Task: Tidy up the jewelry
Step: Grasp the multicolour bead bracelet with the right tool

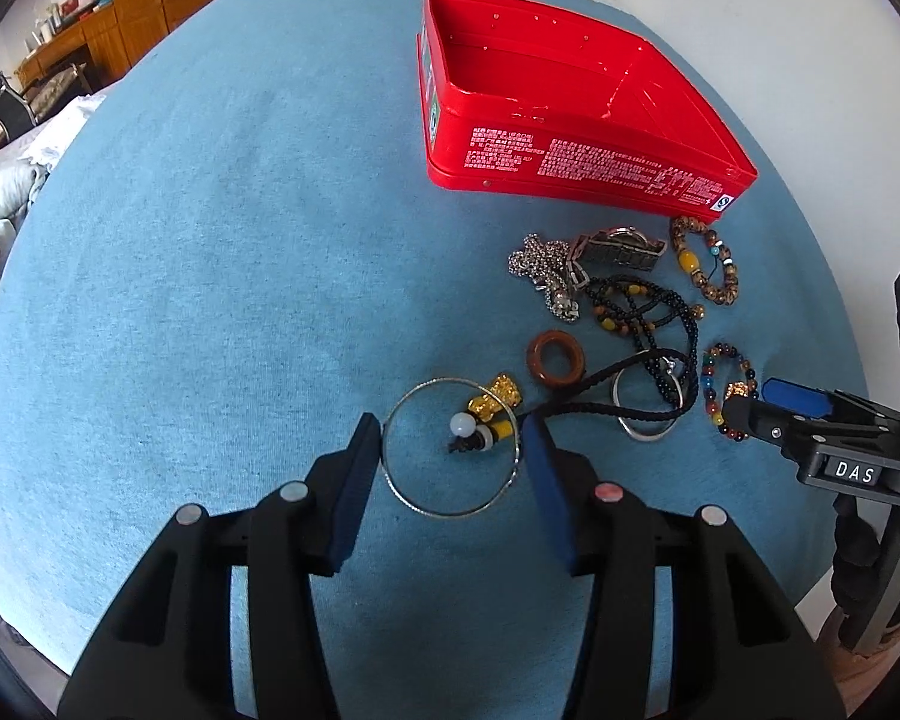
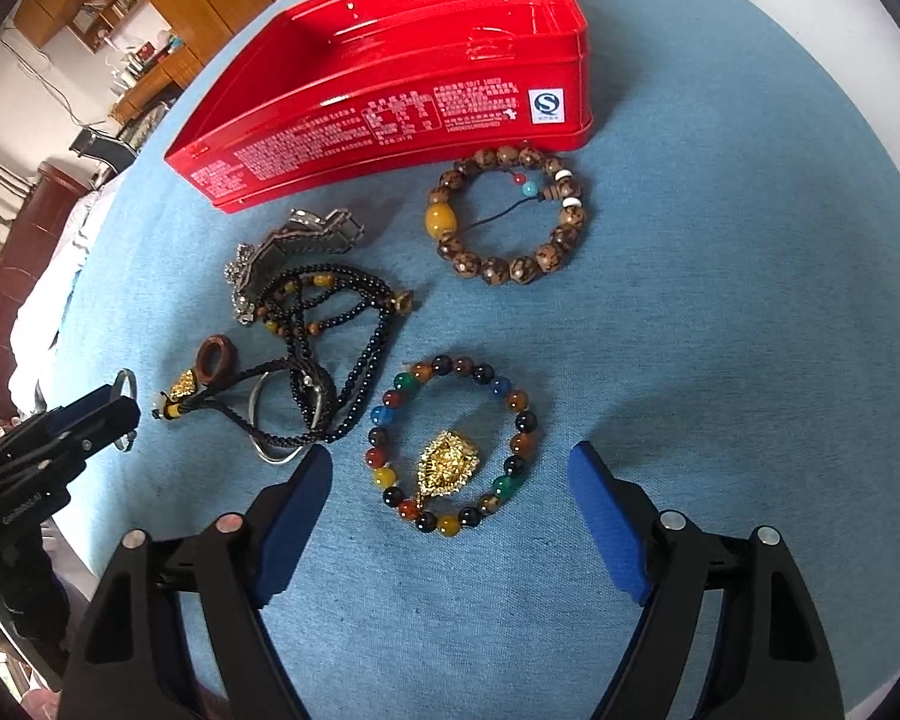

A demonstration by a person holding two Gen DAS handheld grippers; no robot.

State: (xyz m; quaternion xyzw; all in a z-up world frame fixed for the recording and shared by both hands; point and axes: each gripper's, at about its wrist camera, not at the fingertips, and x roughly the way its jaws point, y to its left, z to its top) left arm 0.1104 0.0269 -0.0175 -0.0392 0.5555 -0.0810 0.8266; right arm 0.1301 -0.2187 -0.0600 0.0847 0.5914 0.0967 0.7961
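Lining up 2 pickups, red tin (image 1: 570, 174) sitting empty
Straddling thin bangle (image 1: 450, 450) with left gripper (image 1: 450, 438), colourful bead bracelet (image 2: 450, 444) with right gripper (image 2: 450, 474), jaws spread; needing closure, then lifting tinward

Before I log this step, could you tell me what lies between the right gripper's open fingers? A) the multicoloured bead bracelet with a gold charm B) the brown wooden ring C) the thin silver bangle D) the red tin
A: in the right wrist view the multicoloured bead bracelet lies on the blue cloth between the spread fingers of the right gripper, untouched.
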